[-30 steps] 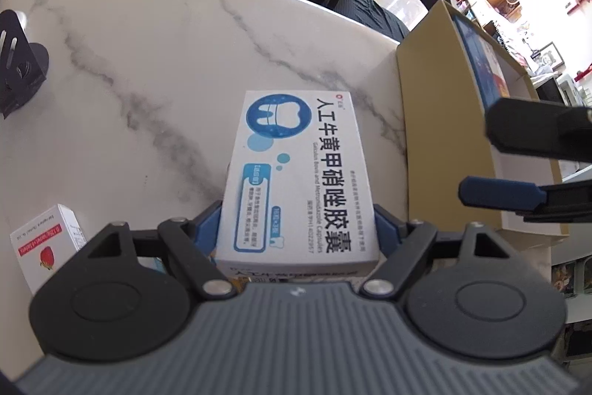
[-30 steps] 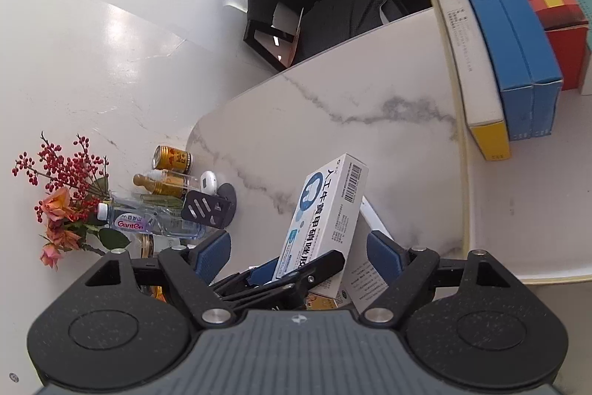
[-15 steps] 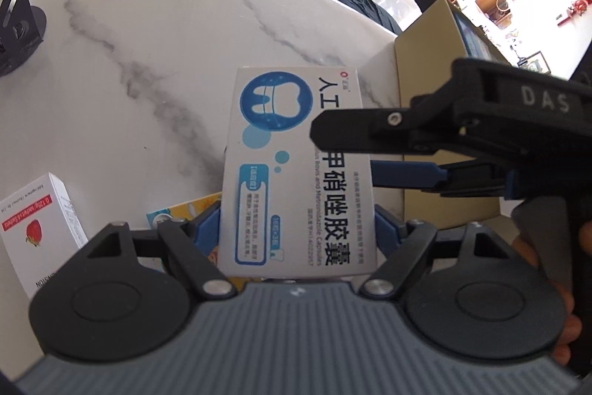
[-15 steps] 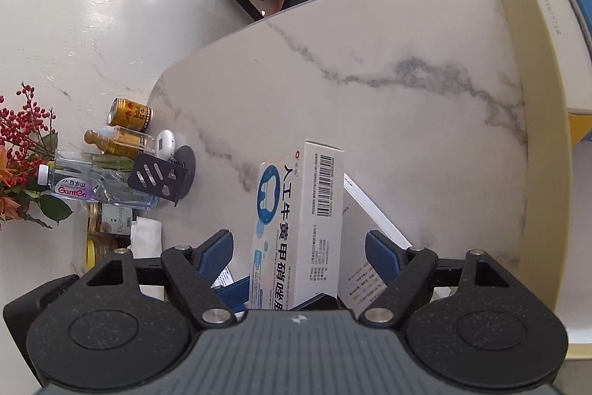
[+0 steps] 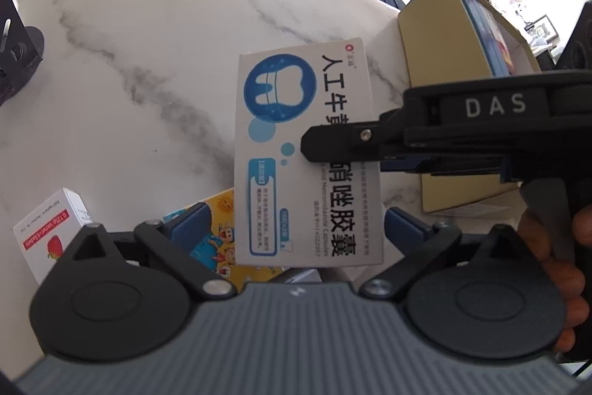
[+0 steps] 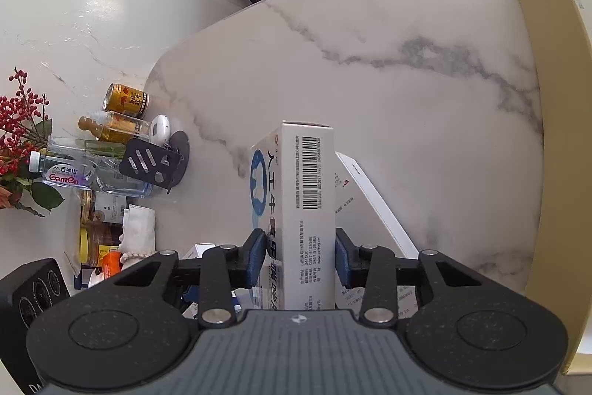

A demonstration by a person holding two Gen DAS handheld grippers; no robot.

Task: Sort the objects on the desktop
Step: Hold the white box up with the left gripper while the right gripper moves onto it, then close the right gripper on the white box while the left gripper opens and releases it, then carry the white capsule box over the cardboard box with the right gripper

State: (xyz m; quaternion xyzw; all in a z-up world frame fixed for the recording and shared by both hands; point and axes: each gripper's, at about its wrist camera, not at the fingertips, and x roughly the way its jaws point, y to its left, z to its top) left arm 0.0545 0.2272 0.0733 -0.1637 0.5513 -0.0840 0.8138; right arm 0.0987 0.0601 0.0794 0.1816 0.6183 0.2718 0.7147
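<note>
Medicine box passes between our two grippers

Medicine box (image 5: 307, 154) hangs above the white marble table (image 5: 148, 62), dark chairs beyond. Our right gripper (image 6: 299, 258) is closing, fingers (image 6: 255, 258) pressed on the box's sides. Our left gripper (image 5: 292, 228) is opening, its blue fingers (image 5: 188, 228) clear of the box. Only the right view shows a can (image 6: 125, 100), bottles and red berries (image 6: 22, 113). A cardboard tray (image 5: 436, 91) beside us holds blue books, seen edge-on.
</note>
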